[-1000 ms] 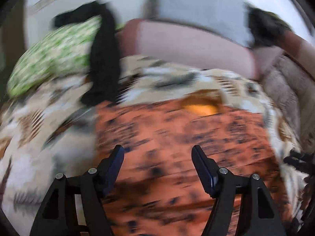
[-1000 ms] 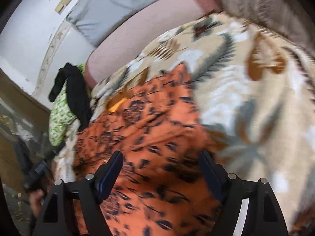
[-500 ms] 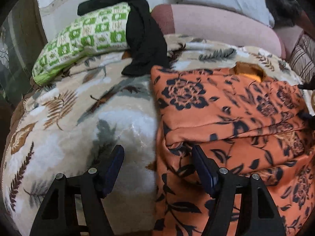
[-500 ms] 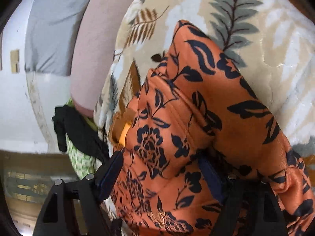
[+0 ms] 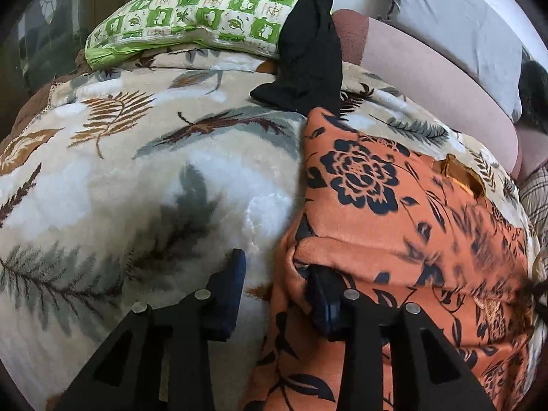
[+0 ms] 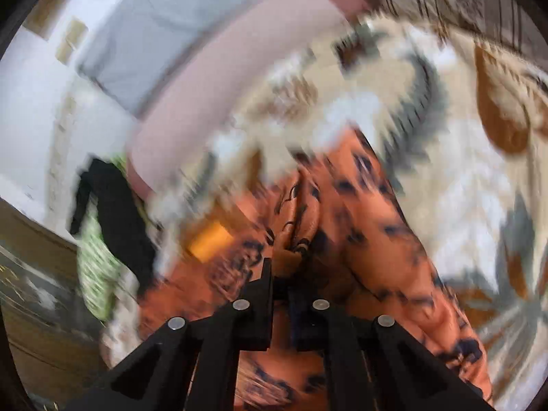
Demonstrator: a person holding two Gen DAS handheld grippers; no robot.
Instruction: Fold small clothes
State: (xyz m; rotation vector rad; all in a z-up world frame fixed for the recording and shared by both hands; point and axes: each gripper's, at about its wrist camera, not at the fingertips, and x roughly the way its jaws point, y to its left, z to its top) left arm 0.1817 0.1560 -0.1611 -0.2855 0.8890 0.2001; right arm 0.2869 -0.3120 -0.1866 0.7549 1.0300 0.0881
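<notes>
Garment, orange with black flowers, lies on leaf-print blanket. Right gripper is clenched on a garment fold. Left gripper, jaws just closing, straddles garment's edge without pinching it.

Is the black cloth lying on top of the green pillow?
Yes, the black cloth hangs over one end of the green pillow and trails down onto the leafy blanket.
</notes>
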